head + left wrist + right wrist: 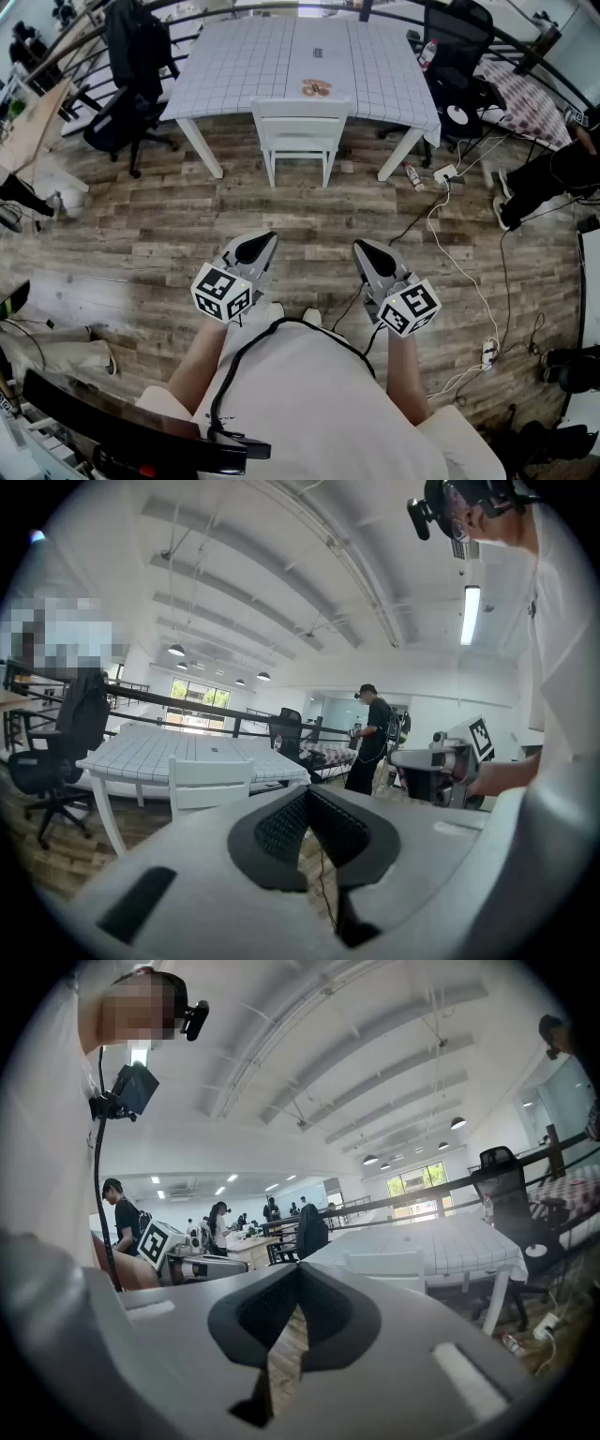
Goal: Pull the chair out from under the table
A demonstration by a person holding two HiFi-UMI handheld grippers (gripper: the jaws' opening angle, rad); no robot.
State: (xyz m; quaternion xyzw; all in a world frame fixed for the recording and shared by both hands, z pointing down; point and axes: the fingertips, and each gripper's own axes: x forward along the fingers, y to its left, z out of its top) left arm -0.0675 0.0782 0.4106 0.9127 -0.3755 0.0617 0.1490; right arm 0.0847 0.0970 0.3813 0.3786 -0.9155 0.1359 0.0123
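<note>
A white wooden chair [300, 131] stands pushed in under the near edge of a white table [244, 56] covered with a grid-pattern cloth. The chair [208, 785] shows far ahead in the left gripper view, and the chair [386, 1267] is also distant in the right gripper view. My left gripper [265, 241] and right gripper [361, 248] hang side by side close to my body, well short of the chair, both pointing toward it. Both are shut with nothing between the jaws.
A small round object [316, 88] lies on the table above the chair. Black office chairs [131, 84] stand at the table's left and far right [457, 47]. Cables and a power strip [445, 173] trail across the wooden floor on the right. A person [373, 738] stands beyond.
</note>
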